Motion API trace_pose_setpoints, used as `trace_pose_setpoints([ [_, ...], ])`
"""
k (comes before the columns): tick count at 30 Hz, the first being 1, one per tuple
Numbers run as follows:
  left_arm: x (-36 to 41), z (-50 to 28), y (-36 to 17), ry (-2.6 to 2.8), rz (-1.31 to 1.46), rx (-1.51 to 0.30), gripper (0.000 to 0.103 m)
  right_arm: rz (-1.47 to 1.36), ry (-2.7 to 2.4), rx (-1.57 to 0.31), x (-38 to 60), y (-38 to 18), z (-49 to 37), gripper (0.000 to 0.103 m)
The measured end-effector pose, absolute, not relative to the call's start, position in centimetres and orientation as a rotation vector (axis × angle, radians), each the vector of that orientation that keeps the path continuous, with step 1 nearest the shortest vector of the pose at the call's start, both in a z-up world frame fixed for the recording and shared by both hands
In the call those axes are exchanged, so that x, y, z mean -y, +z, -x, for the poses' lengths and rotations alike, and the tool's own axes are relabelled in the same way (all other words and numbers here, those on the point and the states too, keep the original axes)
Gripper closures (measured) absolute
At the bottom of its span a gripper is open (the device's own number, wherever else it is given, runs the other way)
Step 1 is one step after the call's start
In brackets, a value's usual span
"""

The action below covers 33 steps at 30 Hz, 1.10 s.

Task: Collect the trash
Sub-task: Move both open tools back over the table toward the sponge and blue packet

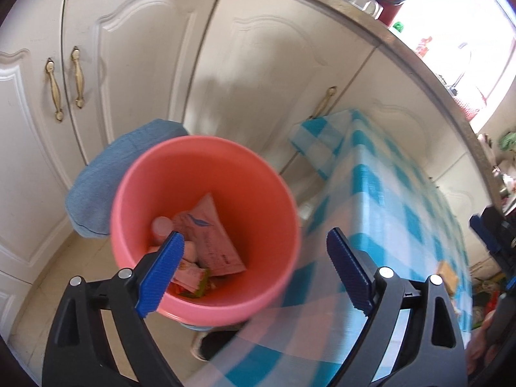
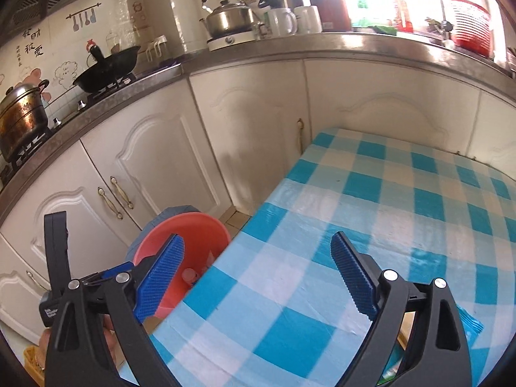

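Observation:
A pink bin (image 1: 258, 177) stands on the floor beside the table and holds several pieces of trash, among them a pink packet (image 1: 213, 238). My left gripper (image 1: 254, 258) is open and empty, hovering over the bin's near rim. The bin also shows in the right wrist view (image 2: 200, 229) at the table's left edge. My right gripper (image 2: 258, 264) is open and empty above the blue checked tablecloth (image 2: 371, 213). A small tan item (image 1: 448, 272) lies on the cloth in the left wrist view. A teal packet (image 2: 472, 325) lies behind my right finger.
White cabinet doors (image 1: 135, 64) with brass handles run behind the bin. A blue cushion (image 1: 100, 177) sits behind the bin. The steel counter (image 2: 322, 46) carries a kettle (image 2: 229, 16), mugs, a wok and a pot. The other gripper (image 2: 56, 258) shows at left.

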State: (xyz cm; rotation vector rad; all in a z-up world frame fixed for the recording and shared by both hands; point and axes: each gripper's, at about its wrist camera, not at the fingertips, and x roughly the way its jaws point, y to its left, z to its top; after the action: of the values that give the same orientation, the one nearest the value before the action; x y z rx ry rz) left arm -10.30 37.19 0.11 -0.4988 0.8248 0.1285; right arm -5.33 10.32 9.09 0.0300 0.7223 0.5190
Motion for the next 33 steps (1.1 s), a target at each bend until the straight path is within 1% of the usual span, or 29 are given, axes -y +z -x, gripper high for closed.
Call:
trace_pose_setpoints([
  [4,-35.0,10.6,1.2,0.085,0.461,-0.795,0.012,-0.053,0.495,-0.697,-8.0,9.2,6.3,0.011],
  [10,-31.8,11.6,3.4,0.034,0.415,-0.707,0.012,-0.029,0.429,-0.582,-4.5,10.3,8.5,0.009],
  [13,-30.1,12.0,4.2,0.010,0.391,-0.679,0.012,-0.010,0.396,-0.527,-2.9,10.8,9.5,0.005],
  [18,-27.2,13.1,5.0,-0.036,0.359,-0.632,0.012,0.014,0.334,-0.466,-0.5,11.0,11.1,0.005],
  [24,-24.1,13.8,5.3,-0.110,0.347,-0.641,0.012,0.025,0.268,-0.459,1.6,10.2,12.5,0.005],
  [33,-20.1,14.1,5.0,-0.184,0.303,-0.697,0.012,-0.055,0.188,-0.448,6.5,8.6,14.2,0.005],
])
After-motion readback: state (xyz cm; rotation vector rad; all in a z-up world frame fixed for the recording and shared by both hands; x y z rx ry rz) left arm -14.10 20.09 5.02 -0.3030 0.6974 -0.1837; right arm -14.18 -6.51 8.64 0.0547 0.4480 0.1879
